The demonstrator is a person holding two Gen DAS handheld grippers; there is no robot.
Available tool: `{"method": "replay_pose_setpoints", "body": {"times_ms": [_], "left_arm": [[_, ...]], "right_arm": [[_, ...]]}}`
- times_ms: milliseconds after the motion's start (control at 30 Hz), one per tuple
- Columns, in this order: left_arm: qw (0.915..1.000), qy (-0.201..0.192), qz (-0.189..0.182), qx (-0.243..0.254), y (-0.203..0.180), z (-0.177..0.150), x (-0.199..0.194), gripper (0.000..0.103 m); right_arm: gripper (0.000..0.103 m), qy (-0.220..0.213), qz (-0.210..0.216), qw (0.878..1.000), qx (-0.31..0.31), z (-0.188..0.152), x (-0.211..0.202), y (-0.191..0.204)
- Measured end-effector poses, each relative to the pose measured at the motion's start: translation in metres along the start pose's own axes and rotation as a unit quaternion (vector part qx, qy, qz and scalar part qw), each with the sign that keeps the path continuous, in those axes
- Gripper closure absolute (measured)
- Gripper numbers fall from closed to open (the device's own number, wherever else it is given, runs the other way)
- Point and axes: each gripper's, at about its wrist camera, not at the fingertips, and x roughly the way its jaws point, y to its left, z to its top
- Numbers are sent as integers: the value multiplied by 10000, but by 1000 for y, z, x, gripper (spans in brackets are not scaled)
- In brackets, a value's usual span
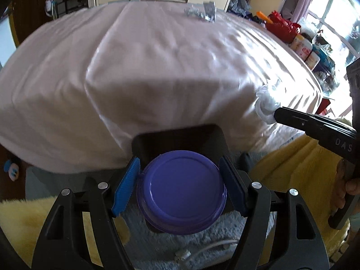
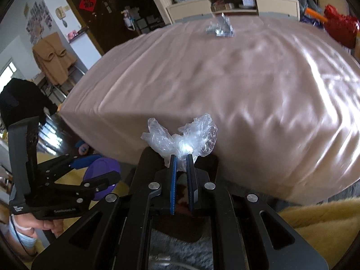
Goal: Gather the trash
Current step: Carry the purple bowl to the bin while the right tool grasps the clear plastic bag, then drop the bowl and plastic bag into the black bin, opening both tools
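Observation:
My left gripper [image 1: 180, 175] is shut on a round purple lidded container [image 1: 182, 193], its blue pads [image 1: 126, 186] pressing on both sides. The same gripper [image 2: 105, 167] and container [image 2: 101, 168] appear low at the left of the right wrist view. My right gripper [image 2: 181, 157] is shut on a crumpled piece of clear plastic wrap [image 2: 182, 137], held at the near edge of the bed. It also enters the left wrist view from the right [image 1: 276, 114], with the wrap [image 1: 265, 103] at its tip. A second crumpled clear wrapper [image 1: 200, 11] [image 2: 219, 28] lies far back on the bed.
A bed with a pale pink sheet [image 1: 157, 67] [image 2: 236, 78] fills the middle. Yellow fluffy rug [image 1: 292, 168] and grey rug with a white cable [image 1: 202, 249] lie below. A red bag [image 2: 339, 29] and boxes crowd the bed's right side. A cream shelf unit [image 2: 234, 4] stands behind.

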Motion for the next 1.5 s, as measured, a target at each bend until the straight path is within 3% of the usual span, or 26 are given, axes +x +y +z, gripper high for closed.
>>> {"method": "replay_pose_setpoints", "body": {"times_ms": [333,867,1000,1033,1100,1233,1300,1400,1500], "left_arm": [[9987,499,4,51,-3,-17,34,34],[9952,969,-79,127,-1,-23,69,33],[9951,984,-75,120,-1,-22,73,23],[9951,981,-72,115,-1,-22,73,21],[9951,980,-87,95,0,-22,73,17],[9951,979,-78,65,1,-23,72,11],[9952,972,-70,55,1,-23,71,8],[9954,957,-63,31,2,-22,70,8],[9956,938,-59,-17,3,-21,68,8]], "right_arm": [[93,662,136,9974,239,-18,36,-6],[89,1040,322,9932,419,-20,57,-8],[87,1102,323,9925,426,-19,61,-9],[84,1106,326,9924,430,-19,61,-9],[63,1091,325,9925,448,-18,62,-11],[49,1007,244,9933,511,-18,59,-15],[33,914,192,9938,609,-17,56,-21],[20,793,151,9943,697,-16,50,-25],[17,760,101,9942,755,-16,48,-30]]}}
